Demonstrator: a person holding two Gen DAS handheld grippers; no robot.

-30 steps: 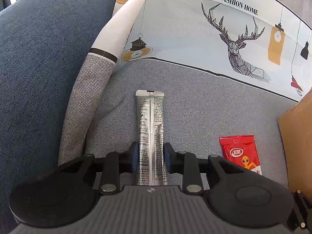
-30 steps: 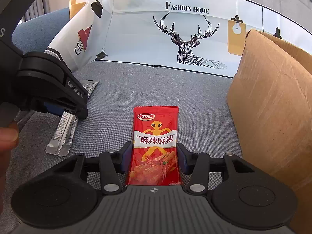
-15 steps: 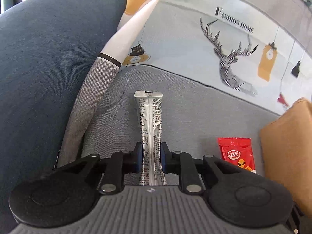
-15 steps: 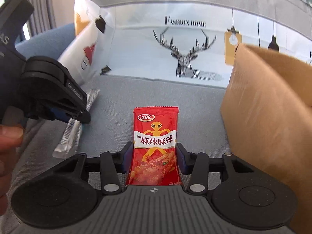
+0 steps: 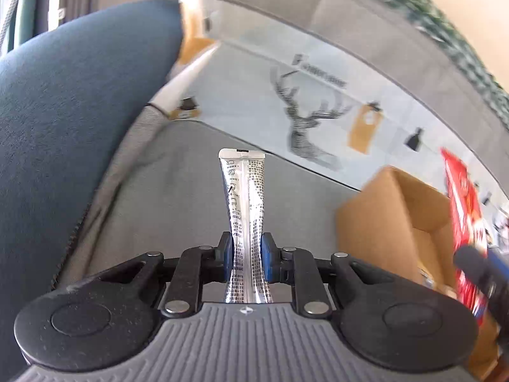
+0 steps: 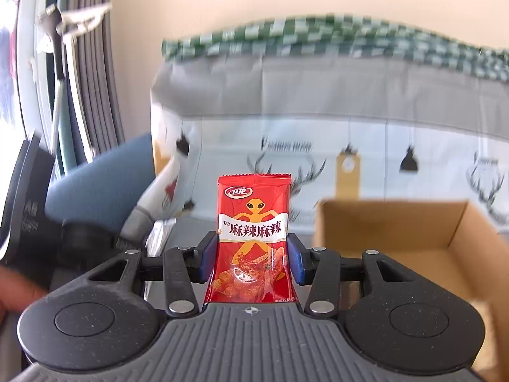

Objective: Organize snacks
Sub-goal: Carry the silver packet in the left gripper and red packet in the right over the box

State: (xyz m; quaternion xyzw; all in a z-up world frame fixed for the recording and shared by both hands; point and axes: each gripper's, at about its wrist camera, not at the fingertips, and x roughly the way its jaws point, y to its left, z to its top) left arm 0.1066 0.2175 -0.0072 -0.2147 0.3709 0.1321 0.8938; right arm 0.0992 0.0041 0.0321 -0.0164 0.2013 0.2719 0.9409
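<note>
Your left claw [image 5: 244, 256] pinches the silver sachet [image 5: 244, 210] low down; your right claw [image 6: 251, 261] clamps the red snack packet [image 6: 253, 238] beside the cardboard box [image 6: 413, 222]. Both look light, limp and slippery; grip the lower body.

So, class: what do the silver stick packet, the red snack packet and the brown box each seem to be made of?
Silver stick packet: likely metallised foil film, mirror-shiny and creased.
Red snack packet: glossy printed plastic film with a crimped, serrated top edge.
Brown box: matte corrugated cardboard, probably; plain brown, stiff flat walls.
</note>
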